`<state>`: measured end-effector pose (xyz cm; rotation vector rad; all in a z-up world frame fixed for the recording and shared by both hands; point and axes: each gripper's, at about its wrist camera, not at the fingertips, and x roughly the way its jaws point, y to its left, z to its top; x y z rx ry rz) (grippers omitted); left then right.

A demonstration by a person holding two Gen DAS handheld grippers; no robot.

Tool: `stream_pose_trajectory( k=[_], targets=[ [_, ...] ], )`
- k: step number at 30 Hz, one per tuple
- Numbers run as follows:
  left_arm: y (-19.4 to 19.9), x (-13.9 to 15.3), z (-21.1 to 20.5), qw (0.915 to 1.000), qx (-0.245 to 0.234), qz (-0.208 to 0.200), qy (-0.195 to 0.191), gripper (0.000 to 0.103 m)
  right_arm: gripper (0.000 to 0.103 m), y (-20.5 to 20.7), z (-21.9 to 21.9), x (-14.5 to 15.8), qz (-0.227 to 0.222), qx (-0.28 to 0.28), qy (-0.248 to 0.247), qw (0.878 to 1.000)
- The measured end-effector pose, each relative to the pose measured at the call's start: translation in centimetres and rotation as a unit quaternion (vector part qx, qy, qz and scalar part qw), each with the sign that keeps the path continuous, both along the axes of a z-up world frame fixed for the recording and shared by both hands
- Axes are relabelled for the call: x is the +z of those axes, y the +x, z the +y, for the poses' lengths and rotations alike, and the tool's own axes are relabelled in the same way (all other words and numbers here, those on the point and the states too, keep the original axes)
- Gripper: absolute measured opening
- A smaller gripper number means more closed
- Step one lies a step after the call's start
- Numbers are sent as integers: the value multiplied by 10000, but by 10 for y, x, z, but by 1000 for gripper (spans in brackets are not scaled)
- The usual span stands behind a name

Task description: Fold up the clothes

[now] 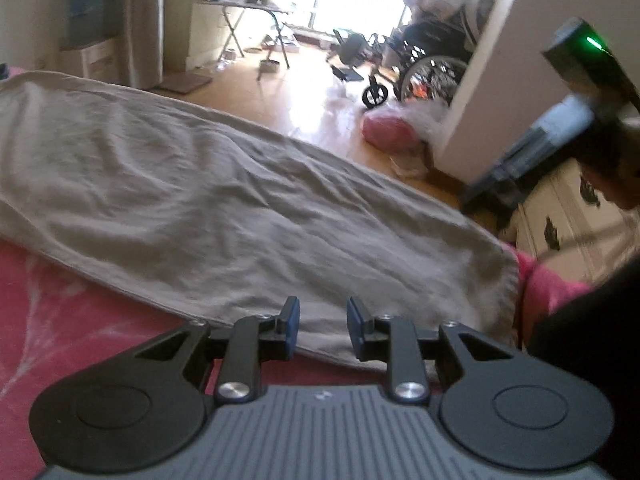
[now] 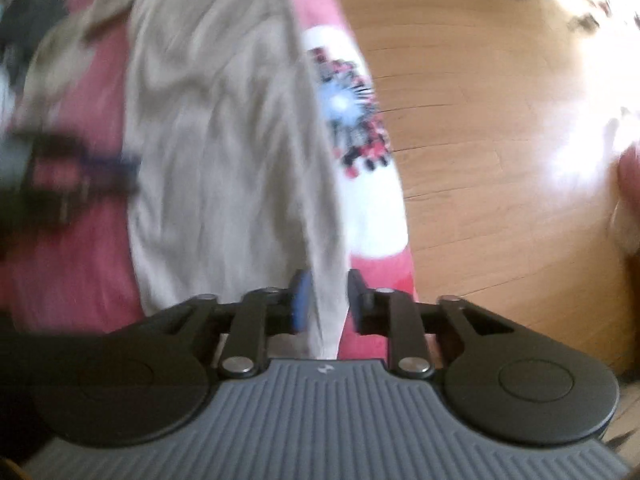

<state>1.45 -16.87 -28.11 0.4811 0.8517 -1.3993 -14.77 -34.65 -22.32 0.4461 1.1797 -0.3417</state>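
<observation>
A beige wrinkled garment (image 1: 208, 184) lies spread flat on a pink bed cover (image 1: 60, 312). My left gripper (image 1: 323, 314) hovers over the garment's near edge, open, with nothing between its blue pads. In the right wrist view the same garment (image 2: 224, 140) runs away from the camera, blurred. My right gripper (image 2: 326, 300) is open right above the garment's long edge near a corner, and the cloth shows in the gap between its fingers without being pinched. The left tool shows as a dark blur at the left edge of that view.
The bed cover has a white patch with a red and black print (image 2: 352, 120) at its edge. Beyond the bed is wooden floor (image 2: 500, 160), a wheelchair (image 1: 424, 64), a folding table (image 1: 244, 4), a pink bundle (image 1: 388, 132) and a white dresser (image 1: 568, 224).
</observation>
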Motion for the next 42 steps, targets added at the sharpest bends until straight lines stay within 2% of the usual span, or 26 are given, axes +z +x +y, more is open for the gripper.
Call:
stream_pose_trajectory(
  k=[3,6,8,11,12,13,17,19,20,22,23,26,28,30,33,35,38,39,42],
  targets=[
    [-7,-5,1,9999,-58,-74,103,28,24,-13,-21,-23,-311,-659,680,9950],
    [-12,-5,2,9997,-96,-204,137,29,26,-25,-25,-45,-505,-1147,1460,9813],
    [-11,-5,2,9996,-82,-204,163,29,26,-33,-27,-46,-578,-1281,1705,9753],
    [-10,-5,1,9996,-58,-180,193,29,25,-42,-21,-37,-486,-1150,1741,9768],
    [-10,-5,1,9996,-58,-183,196,29,22,-43,-15,-33,-413,-1009,1673,9799],
    [-10,-5,1,9996,-58,-187,200,29,11,-44,-9,-27,-341,-837,1530,9841],
    [-11,-5,0,9994,-96,-229,221,29,9,-36,24,9,-449,-230,472,9976],
    [-11,-4,0,9994,-105,-231,238,29,12,-31,51,28,-487,326,-196,9981],
    [-11,-4,-1,9994,-106,-230,242,29,12,-31,59,28,-387,481,-253,9978],
    [-11,-4,-1,9993,-126,-243,246,29,28,-35,64,18,-19,538,-91,9985],
    [-11,-4,-1,9993,-136,-249,244,29,29,-40,63,14,134,462,4,9988],
    [-11,-5,0,9993,-141,-262,236,29,29,-61,43,2,411,-214,328,9984],
    [-12,-5,0,9992,-140,-275,240,29,29,-73,24,4,226,-795,444,9956],
    [-12,-5,0,9992,-142,-292,250,30,29,-71,12,11,-80,-1030,392,9939],
    [-14,-5,-2,9990,-157,-315,271,31,28,-45,14,20,-495,-613,120,9968],
    [-16,-5,-2,9990,-179,-330,261,32,27,-20,24,21,-785,-93,49,9969],
    [-16,-6,0,9993,-161,-247,238,32,26,10,41,5,-785,560,-8,9953],
    [-16,-6,0,9994,-148,-187,236,32,26,16,45,-3,-605,751,-58,9953],
    [-13,-6,3,9997,-112,69,191,32,7,14,46,-29,414,1224,-254,9913]
  ],
)
